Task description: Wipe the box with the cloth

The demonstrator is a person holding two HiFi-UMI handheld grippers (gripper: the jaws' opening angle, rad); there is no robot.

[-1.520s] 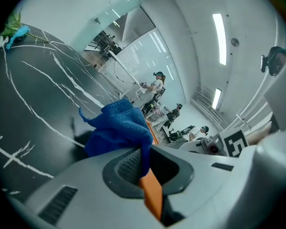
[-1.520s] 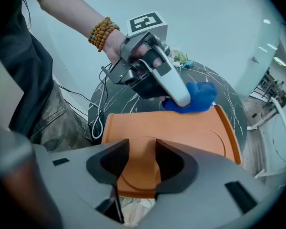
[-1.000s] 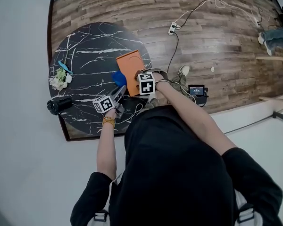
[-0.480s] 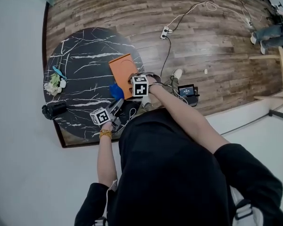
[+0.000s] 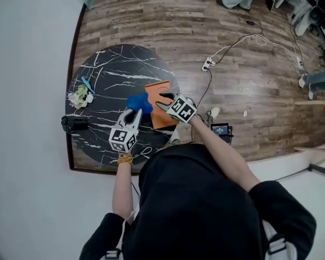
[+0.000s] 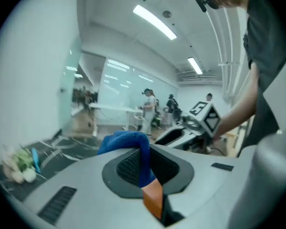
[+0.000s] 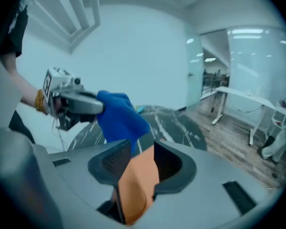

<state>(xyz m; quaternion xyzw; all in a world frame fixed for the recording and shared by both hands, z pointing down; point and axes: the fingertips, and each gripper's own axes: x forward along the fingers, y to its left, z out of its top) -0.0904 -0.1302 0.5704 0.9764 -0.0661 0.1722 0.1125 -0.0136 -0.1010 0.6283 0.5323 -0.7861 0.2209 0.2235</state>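
Orange box (image 5: 161, 118) is taken as the landmark. In the head view it sits toward the near-right edge of the black marble tabletop (image 5: 105, 69), with its long axis running away from the person and the far end leaning slightly left.

The blue, bunched cloth (image 5: 138, 103) is found against the box's left long edge, about halfway along, touching or just overlapping it. It is pinched in the left hand-held gripper (image 5: 133, 114), whose jaws are clamped on a fold of it. That gripper is held at the near-left of the box and pointed slightly downward.

The box is caught between the jaws of the right hand-held gripper (image 5: 163, 97), which are closing on it, and both pads appear to be pressed against the orange. This gripper is held in from the near-right, over the box's far half, and angled down. Whether the box is lifted clear of the tabletop or only tipped on an edge cannot be settled from these views.

Since the cloth lies left of the box, a stroke to the right across its short axis is judged to be called for. The left hand is the nearer one, and the right would be used as the brace.
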